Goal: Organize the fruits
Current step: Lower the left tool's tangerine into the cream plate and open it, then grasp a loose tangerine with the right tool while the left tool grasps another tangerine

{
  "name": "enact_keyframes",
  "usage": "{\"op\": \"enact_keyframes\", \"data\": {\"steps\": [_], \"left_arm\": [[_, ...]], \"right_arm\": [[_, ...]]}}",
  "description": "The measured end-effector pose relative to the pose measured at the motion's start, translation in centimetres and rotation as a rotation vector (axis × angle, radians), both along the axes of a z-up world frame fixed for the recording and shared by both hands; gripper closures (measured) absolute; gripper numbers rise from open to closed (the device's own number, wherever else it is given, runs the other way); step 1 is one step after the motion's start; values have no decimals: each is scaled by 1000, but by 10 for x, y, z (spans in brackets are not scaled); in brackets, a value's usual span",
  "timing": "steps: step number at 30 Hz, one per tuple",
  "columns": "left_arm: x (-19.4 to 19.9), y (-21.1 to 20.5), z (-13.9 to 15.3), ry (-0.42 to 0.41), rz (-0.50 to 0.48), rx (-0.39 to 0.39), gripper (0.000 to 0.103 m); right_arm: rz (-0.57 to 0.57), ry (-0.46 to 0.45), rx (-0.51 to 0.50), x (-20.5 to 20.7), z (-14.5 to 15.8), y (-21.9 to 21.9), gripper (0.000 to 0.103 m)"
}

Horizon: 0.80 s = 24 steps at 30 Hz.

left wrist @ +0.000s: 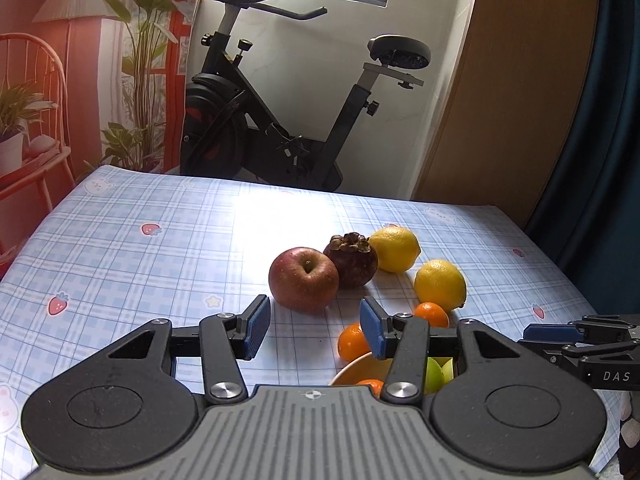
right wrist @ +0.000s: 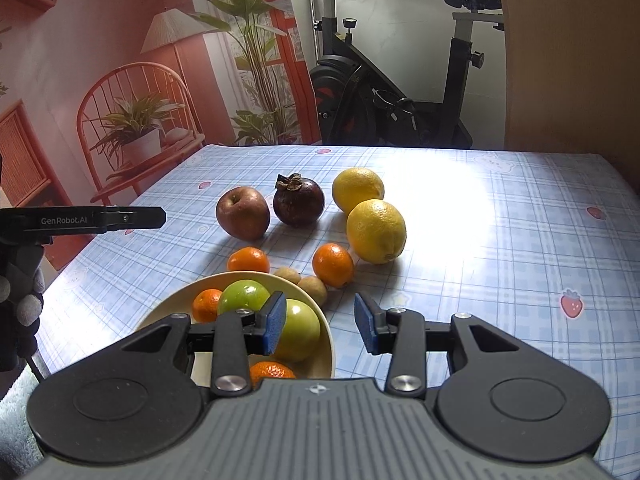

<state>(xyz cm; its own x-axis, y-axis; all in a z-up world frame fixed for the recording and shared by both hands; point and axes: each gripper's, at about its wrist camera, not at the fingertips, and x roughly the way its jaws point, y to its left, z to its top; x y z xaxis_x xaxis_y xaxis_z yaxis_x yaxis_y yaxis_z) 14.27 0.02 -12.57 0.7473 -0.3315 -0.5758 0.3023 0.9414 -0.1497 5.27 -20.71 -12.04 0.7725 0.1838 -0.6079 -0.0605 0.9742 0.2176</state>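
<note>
1. In the left wrist view, the left hand-held gripper [left wrist: 316,326] is hovering above the table [left wrist: 140,264], its blue pads partly apart and gripping nothing.
2. Beyond the pads, a red apple [left wrist: 303,279] is sitting on the checked cloth, touching a dark mangosteen [left wrist: 351,259] behind it.
3. Two lemons [left wrist: 395,249] are lying to the right of the mangosteen, one farther back, one nearer.
4. Two small oranges [left wrist: 431,314] are resting on the cloth in front of the nearer lemon, just beyond a cream bowl [left wrist: 360,364] whose rim is peeking out under the gripper's right finger.
5. The right hand-held gripper [left wrist: 576,334] is showing at the right edge of this view.
6. In the right wrist view, the right hand-held gripper [right wrist: 320,326] is hanging over the bowl's right side, pads partly apart, nothing between them.
7. The bowl [right wrist: 176,304] is holding two green apples [right wrist: 244,295] and two small oranges [right wrist: 207,305].
8. Two more oranges [right wrist: 333,265] and two small brown fruits [right wrist: 313,289] are lying on the table just past the rim.
9. Farther back the apple [right wrist: 242,213], mangosteen [right wrist: 298,202] and lemons [right wrist: 376,230] are sitting in a loose row.
10. The left hand-held gripper [right wrist: 132,218] is reaching in from the left edge, seen side-on.
11. An exercise bike [right wrist: 400,80] is standing beyond the table.
</note>
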Motion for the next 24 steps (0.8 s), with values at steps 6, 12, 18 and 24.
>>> {"op": "enact_keyframes", "data": {"steps": [6, 12, 18, 24], "left_arm": [[13, 1, 1, 5, 24, 6, 51], [24, 0, 4, -10, 50, 30, 51], [35, -5, -2, 0, 71, 57, 51], [41, -5, -11, 13, 69, 34, 51]], "right_arm": [[9, 10, -6, 22, -3, -5, 62], [27, 4, -6, 43, -9, -5, 62], [27, 13, 28, 64, -19, -5, 62], [1, 34, 40, 75, -28, -10, 62]]}}
